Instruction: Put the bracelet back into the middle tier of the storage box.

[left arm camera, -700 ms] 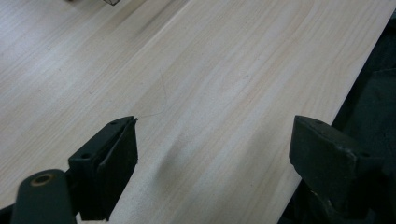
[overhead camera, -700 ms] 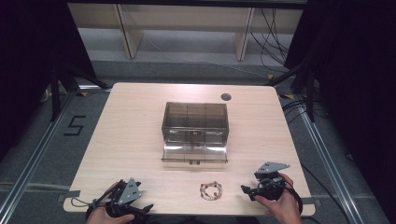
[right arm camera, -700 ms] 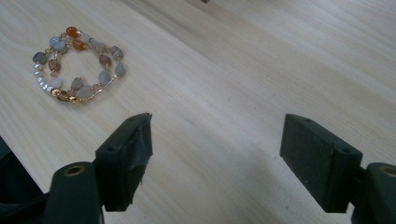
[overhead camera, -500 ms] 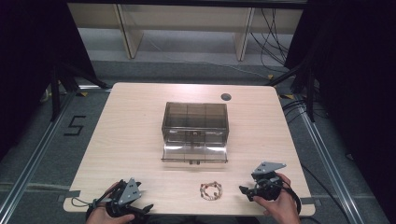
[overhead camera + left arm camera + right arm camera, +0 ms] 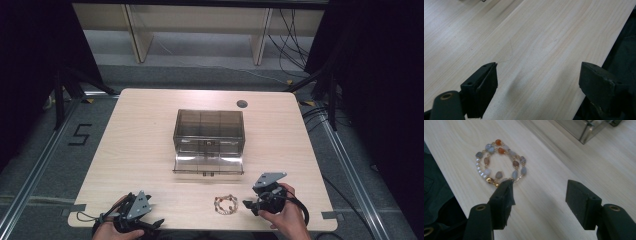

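Nothing grasped yet; the work looks barely begun, judging from how things lie.

At the 7 o'clock corner of the table [image 5: 150, 130], left gripper [image 5: 156, 224] resting low near the front edge, jaws spread wide over bare wood in the left gripper view, holding nothing [image 5: 537, 77]. Looks idle for now, well apart from everything else.

Further right, at about 6 o'clock near the front edge, beaded bracelet [image 5: 226, 204] lying flat on the wood as a loose double loop: orange, grey and brownish stones, a short run of small white pearl-like beads, gold-coloured links [image 5: 499, 162]. Not lifted, not pinched.

At 12 o'clock from the bracelet, in the middle of the table, smoky transparent drawer box [image 5: 209, 130], its bottom drawer [image 5: 208, 165] pulled out toward the front edge and apparently empty. Likely destination for the bracelet, so the opening step seems done already.

Right of the bracelet, at about 5 o'clock on the table, right gripper [image 5: 248, 204] pointed toward 9 o'clock, jaws released and wide apart. In the right gripper view [image 5: 539, 195], one jaw tip just at the near edge of the bracelet, perhaps touching the gold link, the other jaw well clear over bare wood; bracelet mostly ahead of the gap, not inside it.

Left to do, by this reading: advance or re-aim so the beads sit between the jaws, close, lift, carry to the open drawer, release, probably push the drawer shut.

At 1 o'clock near the far edge, small dark round cap [image 5: 242, 104], uninvolved.
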`<action>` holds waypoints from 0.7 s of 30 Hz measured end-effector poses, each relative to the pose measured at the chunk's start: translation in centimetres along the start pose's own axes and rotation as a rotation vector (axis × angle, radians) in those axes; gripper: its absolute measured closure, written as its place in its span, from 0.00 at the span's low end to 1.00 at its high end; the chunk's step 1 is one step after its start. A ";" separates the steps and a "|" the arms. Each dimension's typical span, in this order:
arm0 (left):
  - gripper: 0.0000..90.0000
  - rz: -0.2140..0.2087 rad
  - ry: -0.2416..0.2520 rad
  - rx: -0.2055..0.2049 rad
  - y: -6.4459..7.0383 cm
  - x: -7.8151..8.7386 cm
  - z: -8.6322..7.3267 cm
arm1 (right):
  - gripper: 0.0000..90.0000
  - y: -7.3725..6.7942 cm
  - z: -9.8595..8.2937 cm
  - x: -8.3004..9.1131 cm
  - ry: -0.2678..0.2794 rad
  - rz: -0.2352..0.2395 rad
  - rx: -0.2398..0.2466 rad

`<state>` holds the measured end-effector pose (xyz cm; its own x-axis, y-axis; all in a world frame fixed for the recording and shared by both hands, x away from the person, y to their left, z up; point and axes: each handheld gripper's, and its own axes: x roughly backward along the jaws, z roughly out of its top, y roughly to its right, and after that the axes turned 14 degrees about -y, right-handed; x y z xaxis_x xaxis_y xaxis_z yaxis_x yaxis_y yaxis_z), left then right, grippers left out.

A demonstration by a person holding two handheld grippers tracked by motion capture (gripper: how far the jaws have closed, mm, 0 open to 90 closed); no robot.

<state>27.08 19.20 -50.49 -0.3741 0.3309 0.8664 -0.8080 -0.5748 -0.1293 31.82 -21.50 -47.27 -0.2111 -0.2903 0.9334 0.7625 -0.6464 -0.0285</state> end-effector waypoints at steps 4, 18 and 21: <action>0.17 0.000 0.000 0.007 0.1 0.0 0.0 | 0.49 -0.5 0.7 -0.3 0.002 0.011 0.016; 0.17 0.004 -0.014 -0.007 -0.1 0.0 0.0 | 0.59 -1.6 3.4 -2.2 -0.041 0.023 0.120; 0.17 -0.001 0.000 0.010 0.1 -0.1 0.0 | 0.60 -1.5 3.7 -2.5 -0.046 0.029 0.125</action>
<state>27.05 19.14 -50.56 -0.3733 0.3317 0.8664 -0.8040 -0.5817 -0.1237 33.43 -17.19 -48.22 -0.1615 -0.2732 0.9483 0.8387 -0.5444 -0.0140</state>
